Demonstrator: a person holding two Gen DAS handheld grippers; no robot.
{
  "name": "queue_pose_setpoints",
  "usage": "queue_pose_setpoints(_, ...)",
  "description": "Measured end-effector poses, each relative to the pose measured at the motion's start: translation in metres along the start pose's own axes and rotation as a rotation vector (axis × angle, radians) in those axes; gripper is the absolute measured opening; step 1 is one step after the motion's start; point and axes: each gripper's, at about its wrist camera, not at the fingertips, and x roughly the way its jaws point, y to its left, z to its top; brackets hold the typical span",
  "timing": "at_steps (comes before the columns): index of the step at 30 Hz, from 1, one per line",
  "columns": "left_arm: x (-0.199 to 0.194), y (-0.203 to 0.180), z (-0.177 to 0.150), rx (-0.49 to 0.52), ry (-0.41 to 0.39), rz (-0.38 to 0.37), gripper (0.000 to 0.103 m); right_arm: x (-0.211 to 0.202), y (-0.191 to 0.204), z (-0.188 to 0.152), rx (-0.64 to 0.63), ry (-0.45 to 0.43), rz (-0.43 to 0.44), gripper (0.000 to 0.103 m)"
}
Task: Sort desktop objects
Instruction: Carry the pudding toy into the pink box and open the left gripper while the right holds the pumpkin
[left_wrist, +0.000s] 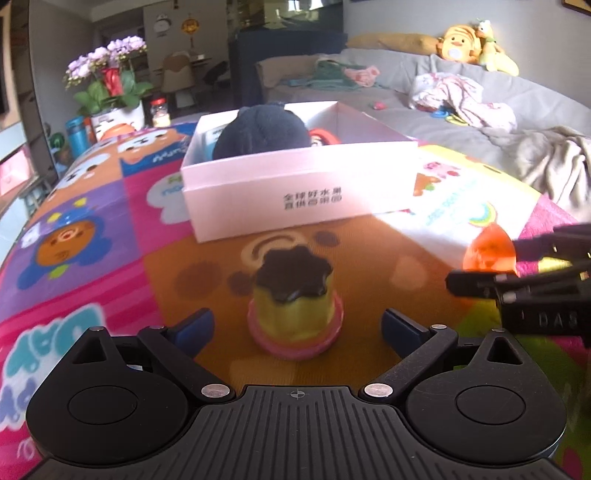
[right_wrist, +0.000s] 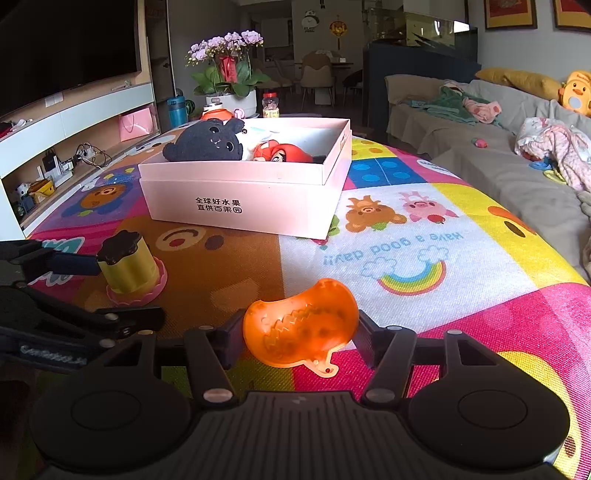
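A toy pudding (left_wrist: 295, 295), yellow with a dark brown top and a pink base, stands on the colourful mat. My left gripper (left_wrist: 297, 325) is open around it, its blue pads apart from the toy's sides. A translucent orange toy (right_wrist: 301, 326) lies on the mat between the fingers of my right gripper (right_wrist: 299, 338), and both pads touch its sides. The left wrist view shows that orange toy (left_wrist: 487, 251) at the far right in the right gripper (left_wrist: 495, 264). In the right wrist view the pudding (right_wrist: 127, 266) and the left gripper (right_wrist: 110, 291) are at the left.
A pale pink open box (left_wrist: 295, 192) stands behind both toys, holding a dark plush (right_wrist: 207, 142) and a red toy (right_wrist: 284, 151). A grey sofa (right_wrist: 480, 162) with clothes borders the mat on the right. A potted orchid (right_wrist: 229, 62) and jars stand beyond the box.
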Motion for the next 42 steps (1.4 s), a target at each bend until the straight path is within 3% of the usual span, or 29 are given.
queue_pose_setpoints(5, 0.007, 0.003, 0.006, -0.019, -0.008, -0.001, 0.073, 0.000, -0.001, 0.000, 0.006, -0.002, 0.005, 0.060)
queue_pose_setpoints(9, 0.002, 0.000, 0.005, -0.003, -0.004, -0.010, 0.061, 0.000, 0.000, 0.000, 0.002, 0.000, 0.001, 0.060)
queue_pose_setpoints(17, -0.024, -0.009, -0.011, 0.027, 0.004, -0.020, 0.061, -0.004, 0.006, -0.002, -0.023, 0.022, -0.021, 0.060)
queue_pose_setpoints(22, -0.056, -0.019, -0.027, 0.065, -0.038, -0.023, 0.061, -0.025, 0.010, -0.004, -0.011, 0.069, 0.088, 0.060)
queue_pose_setpoints(26, -0.080, -0.021, -0.027, 0.088, -0.087, -0.030, 0.061, -0.059, 0.011, 0.003, -0.063, 0.037, 0.143, 0.060)
queue_pose_setpoints(30, -0.090, -0.017, 0.003, 0.099, -0.168, -0.033, 0.061, -0.105, -0.008, 0.040, -0.007, -0.079, 0.219, 0.060)
queue_pose_setpoints(33, -0.084, -0.019, 0.041, 0.134, -0.251, -0.011, 0.060, -0.133, -0.021, 0.068, 0.016, -0.198, 0.216, 0.060)
queue_pose_setpoints(35, -0.073, -0.022, 0.070, 0.149, -0.313, 0.005, 0.042, -0.142, -0.025, 0.079, 0.007, -0.263, 0.182, 0.060)
queue_pose_setpoints(40, -0.031, -0.028, 0.138, 0.154, -0.375, 0.033, 0.048, -0.128, -0.035, 0.090, 0.012, -0.258, 0.133, 0.060)
queue_pose_setpoints(42, -0.024, -0.020, 0.150, 0.114, -0.380, 0.018, 0.064, -0.120, -0.037, 0.088, 0.005, -0.241, 0.112, 0.060)
